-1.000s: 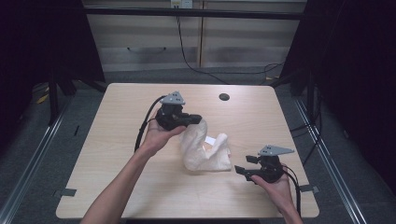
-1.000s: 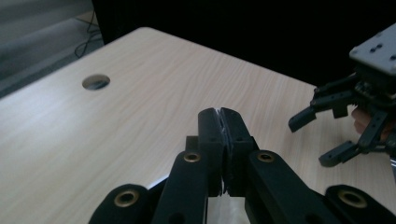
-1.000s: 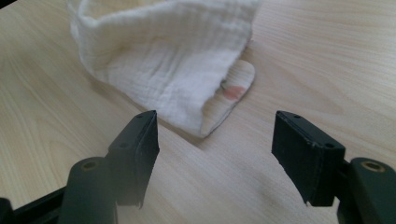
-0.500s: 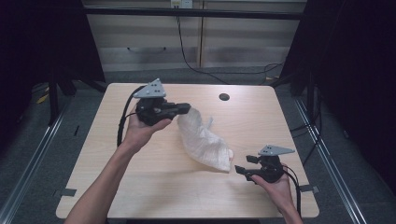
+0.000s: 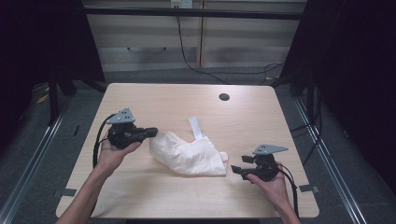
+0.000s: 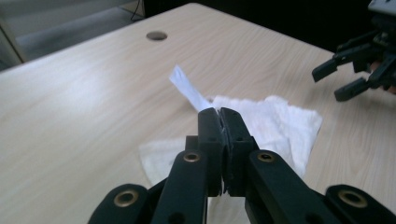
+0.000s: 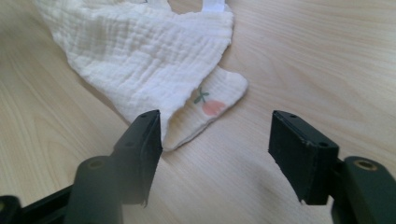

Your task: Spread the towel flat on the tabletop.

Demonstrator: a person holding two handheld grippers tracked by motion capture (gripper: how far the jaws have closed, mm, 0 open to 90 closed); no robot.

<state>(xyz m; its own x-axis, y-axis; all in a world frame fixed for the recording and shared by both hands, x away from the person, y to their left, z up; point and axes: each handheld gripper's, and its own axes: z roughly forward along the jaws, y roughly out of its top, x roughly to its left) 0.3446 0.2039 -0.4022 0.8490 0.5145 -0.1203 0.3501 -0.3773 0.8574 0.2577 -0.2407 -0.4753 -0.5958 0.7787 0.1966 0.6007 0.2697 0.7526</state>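
A white muslin cloth (image 5: 187,154) lies spread across the middle of the light wood table (image 5: 163,102), with a white strap (image 5: 196,127) pointing toward the back. My left gripper (image 5: 152,132) is shut on the cloth's left edge. In the left gripper view the jaws (image 6: 222,116) pinch a thin fold of cloth (image 6: 280,121). My right gripper (image 5: 236,169) rests at the cloth's right corner, open. Its jaws (image 7: 215,140) have just been closing a little. The corner with a small red fruit print (image 7: 211,107) lies just ahead between them, and the pads do not press it.
A dark round hole (image 5: 224,97) is set in the table near its back edge. Beyond the table stand a pale cabinet (image 5: 154,51) and trailing black cables (image 5: 187,56). Metal rails run along the floor on both sides.
My left gripper has swung from the table's middle toward the left and nearer the person, sinking, and has drawn the bunched cloth out flat. The right hand has stayed put.
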